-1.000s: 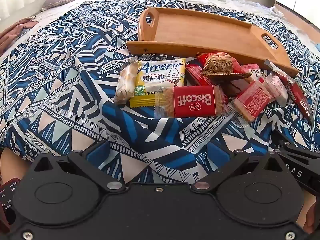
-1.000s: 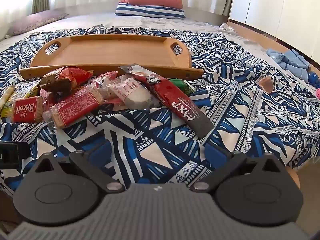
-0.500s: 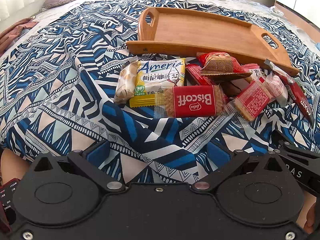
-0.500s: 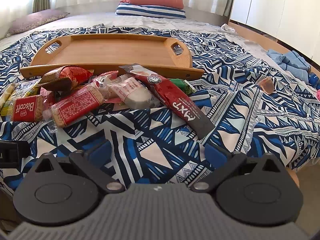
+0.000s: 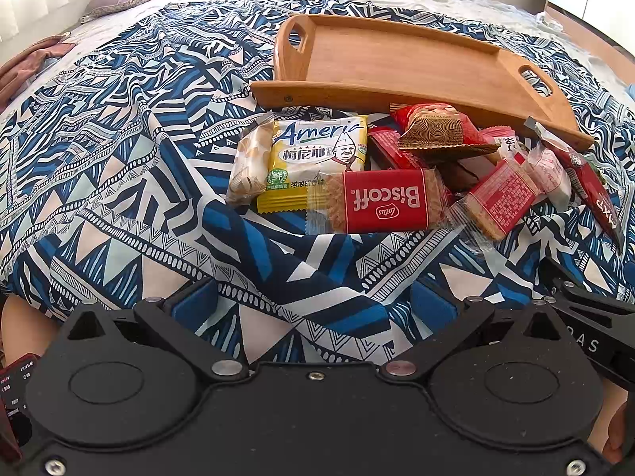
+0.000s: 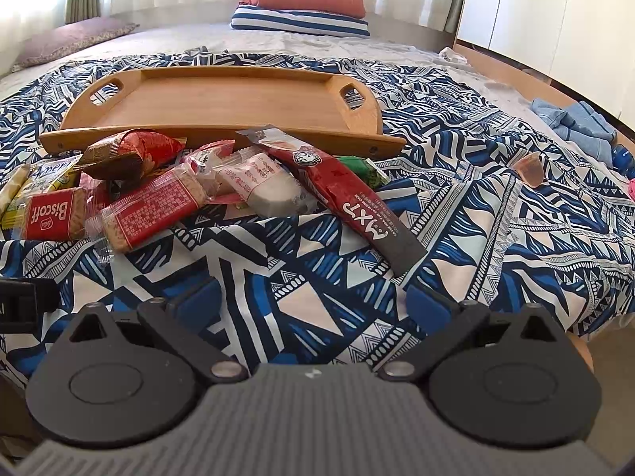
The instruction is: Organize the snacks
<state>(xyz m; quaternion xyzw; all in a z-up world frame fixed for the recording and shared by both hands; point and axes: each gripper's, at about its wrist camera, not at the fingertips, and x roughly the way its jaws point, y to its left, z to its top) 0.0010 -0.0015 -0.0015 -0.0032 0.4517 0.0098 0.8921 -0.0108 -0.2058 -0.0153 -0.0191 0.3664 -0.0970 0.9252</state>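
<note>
A bed spread with a blue-and-white geometric-patterned cloth [image 5: 119, 182] is shown, with pillows at the far end. Nearest, the left gripper [image 5: 313, 305] and the right gripper [image 6: 313, 301] are held low over the cloth, fingers spread apart and nothing between them. Just beyond, a heap of wrapped snacks is seen: a red Biscoff biscuit packet [image 5: 383, 202], a yellow-and-white wafer packet [image 5: 313, 158], a long red-and-black stick sachet [image 6: 357, 206] and a puffy red-and-gold pouch [image 6: 131, 152]. Behind the heap, touching it, an empty rectangular wooden tray with cut-out handles [image 6: 222, 99] is set. The packets are judged light, slippery and crushable; a grip across a flat sealed end or the short width is advised
</note>
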